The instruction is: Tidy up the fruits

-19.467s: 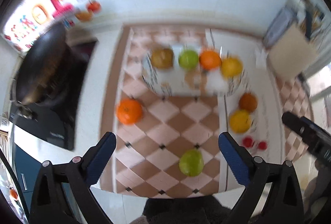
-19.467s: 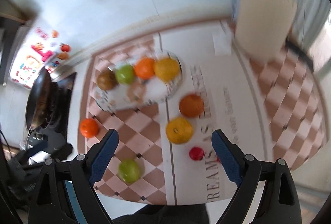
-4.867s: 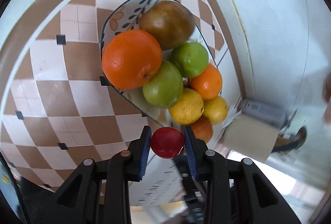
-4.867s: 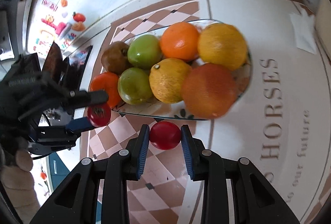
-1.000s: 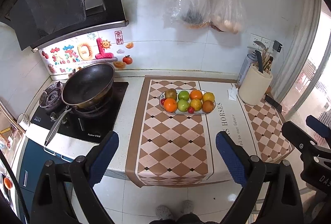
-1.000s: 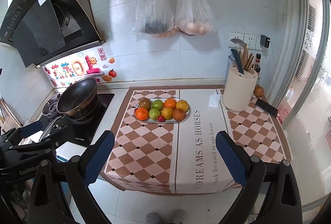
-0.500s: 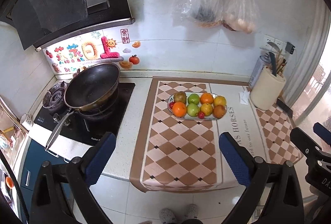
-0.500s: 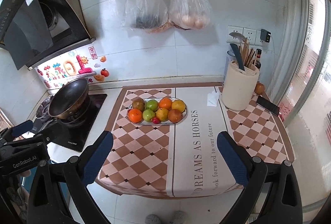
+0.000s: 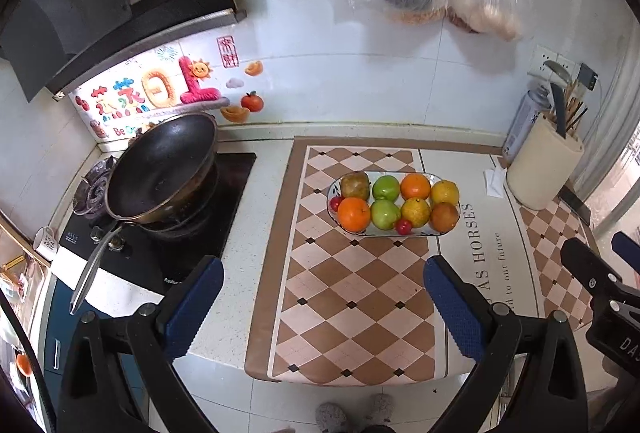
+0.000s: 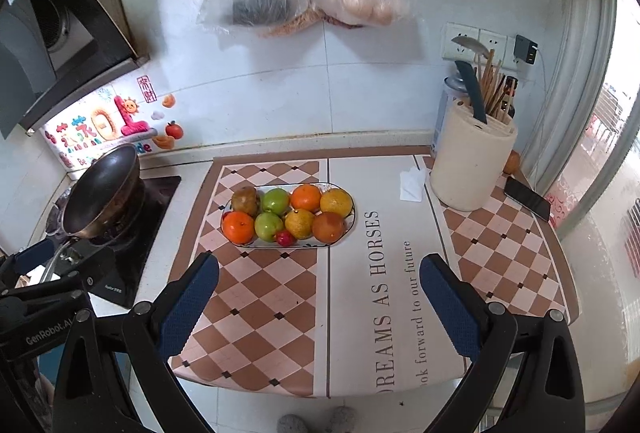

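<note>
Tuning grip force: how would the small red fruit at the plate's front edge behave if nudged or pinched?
The small red fruit looks round and glossy, so probably rolls and slips easily. It sits at the plate rim against larger fruit; a push may send it onto the mat. Likely light and perhaps soft.

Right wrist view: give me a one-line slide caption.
Open right gripper above the checked mat, facing an oval plate filled with oranges, green apples and other fruit.

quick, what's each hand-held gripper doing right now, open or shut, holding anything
Left hand-held gripper: open, holding nothing; its jaws have just been opening.
Right hand-held gripper: open, holding nothing.
</note>
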`<state>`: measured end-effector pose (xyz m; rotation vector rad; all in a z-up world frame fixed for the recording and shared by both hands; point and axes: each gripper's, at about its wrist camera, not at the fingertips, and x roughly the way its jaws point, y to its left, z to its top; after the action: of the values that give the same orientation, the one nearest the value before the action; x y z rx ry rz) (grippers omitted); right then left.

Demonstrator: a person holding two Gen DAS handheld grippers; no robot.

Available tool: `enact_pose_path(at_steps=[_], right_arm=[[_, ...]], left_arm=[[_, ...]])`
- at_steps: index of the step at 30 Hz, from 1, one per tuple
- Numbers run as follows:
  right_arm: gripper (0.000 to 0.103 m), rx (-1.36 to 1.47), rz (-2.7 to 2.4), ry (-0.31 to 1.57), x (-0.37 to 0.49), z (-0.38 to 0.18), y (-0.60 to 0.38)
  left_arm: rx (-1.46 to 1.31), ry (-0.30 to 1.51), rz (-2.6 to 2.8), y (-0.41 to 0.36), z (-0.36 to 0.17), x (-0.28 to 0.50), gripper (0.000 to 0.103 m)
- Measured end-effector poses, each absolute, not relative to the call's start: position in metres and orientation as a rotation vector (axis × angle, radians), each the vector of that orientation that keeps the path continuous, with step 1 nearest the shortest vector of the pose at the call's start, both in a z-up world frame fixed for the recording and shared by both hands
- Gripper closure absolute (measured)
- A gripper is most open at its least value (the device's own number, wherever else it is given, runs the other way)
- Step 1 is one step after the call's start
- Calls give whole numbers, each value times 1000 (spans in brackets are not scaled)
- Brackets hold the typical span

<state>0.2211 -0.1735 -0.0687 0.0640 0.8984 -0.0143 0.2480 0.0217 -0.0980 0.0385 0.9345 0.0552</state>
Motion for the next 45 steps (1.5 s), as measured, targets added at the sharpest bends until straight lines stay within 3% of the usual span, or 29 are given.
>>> enact_pose_path(at_steps=[11, 45], right_arm=[[1, 38, -35, 955, 249, -96, -175], [1, 41, -29, 958, 245, -96, -185]], left_arm=[[36, 974, 57, 17, -118, 272, 1], [30, 989, 35, 4, -116, 274, 1]])
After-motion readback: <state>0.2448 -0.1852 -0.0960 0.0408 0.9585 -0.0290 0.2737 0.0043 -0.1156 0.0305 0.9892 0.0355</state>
